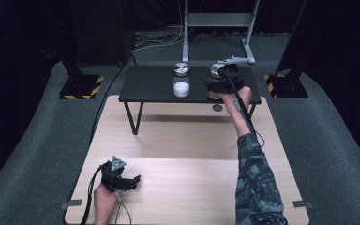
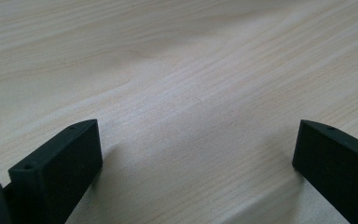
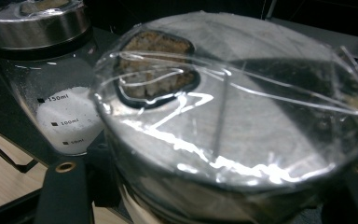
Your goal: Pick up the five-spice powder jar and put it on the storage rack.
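Note:
A glass jar (image 1: 213, 95) with brown contents and a shiny metal lid (image 3: 242, 116) is at the front right of the low black table (image 1: 150, 86). My right gripper (image 1: 218, 83) is shut on it, one jaw on each side of the jar below the lid (image 3: 209, 179). A second jar (image 1: 181, 82), partly full of white powder with volume marks (image 3: 58, 116), stands just left of it. My left gripper (image 1: 132, 181) rests low over the wooden table (image 1: 187, 187) near its front left, jaws wide open with nothing between them (image 2: 196, 140).
The black table stands on thin legs at the far end of the wooden table. A small round disc (image 1: 218, 108) lies on the wood below its right edge. Behind are a grey metal stand (image 1: 218, 28) and dark floor mats.

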### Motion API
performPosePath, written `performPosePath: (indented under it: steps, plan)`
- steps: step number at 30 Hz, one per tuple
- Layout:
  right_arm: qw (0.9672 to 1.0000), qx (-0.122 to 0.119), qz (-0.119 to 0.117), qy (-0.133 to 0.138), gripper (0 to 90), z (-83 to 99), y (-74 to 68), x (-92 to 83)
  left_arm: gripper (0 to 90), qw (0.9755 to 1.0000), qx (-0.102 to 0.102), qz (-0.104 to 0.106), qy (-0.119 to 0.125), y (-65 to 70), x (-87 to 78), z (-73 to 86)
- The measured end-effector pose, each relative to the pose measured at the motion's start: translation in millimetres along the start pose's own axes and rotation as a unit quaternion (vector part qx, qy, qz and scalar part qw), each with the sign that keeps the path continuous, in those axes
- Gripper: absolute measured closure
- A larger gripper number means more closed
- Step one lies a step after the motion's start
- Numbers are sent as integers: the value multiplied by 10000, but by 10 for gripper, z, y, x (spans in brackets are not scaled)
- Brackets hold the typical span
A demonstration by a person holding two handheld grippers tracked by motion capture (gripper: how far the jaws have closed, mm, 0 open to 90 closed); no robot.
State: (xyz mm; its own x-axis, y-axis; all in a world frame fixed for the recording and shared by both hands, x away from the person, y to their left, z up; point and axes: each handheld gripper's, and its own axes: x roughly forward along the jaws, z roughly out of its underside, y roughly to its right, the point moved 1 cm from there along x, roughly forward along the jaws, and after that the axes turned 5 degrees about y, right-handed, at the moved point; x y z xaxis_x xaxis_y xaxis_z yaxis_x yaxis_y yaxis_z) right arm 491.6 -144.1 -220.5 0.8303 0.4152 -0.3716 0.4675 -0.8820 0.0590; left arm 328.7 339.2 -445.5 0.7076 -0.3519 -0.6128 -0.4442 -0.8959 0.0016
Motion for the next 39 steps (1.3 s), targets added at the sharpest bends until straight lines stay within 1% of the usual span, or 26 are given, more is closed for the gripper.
performPosePath:
  steps: [7, 10, 14, 18, 27, 37, 39]
  plan:
    - [9999, -77, -37, -56, 295, -36, -60, 77, 11, 10000, -1, 1, 1, 0, 0, 1]
    - [9999, -64, -29, -78, 295, -46, -74, 102, 11, 10000, -1, 0, 2, 0, 0, 1]
    - [9999, -67, -14, -116, 295, -48, -76, 140, 11, 10000, -1, 0, 1, 0, 0, 1]
    - [9999, -19, -71, -116, 295, -38, -56, 173, 11, 10000, -2, 0, 3, 0, 0, 1]
    - [9999, -50, -76, -103, 295, -52, -84, 217, 11, 10000, 0, 0, 1, 0, 0, 0]
    - [9999, -60, -78, -123, 294, -48, -80, 266, 11, 10000, -1, -1, 3, 0, 0, 1]
    - [9999, -54, -111, -112, 294, -40, -79, 281, 11, 10000, -1, 0, 3, 0, 0, 1]
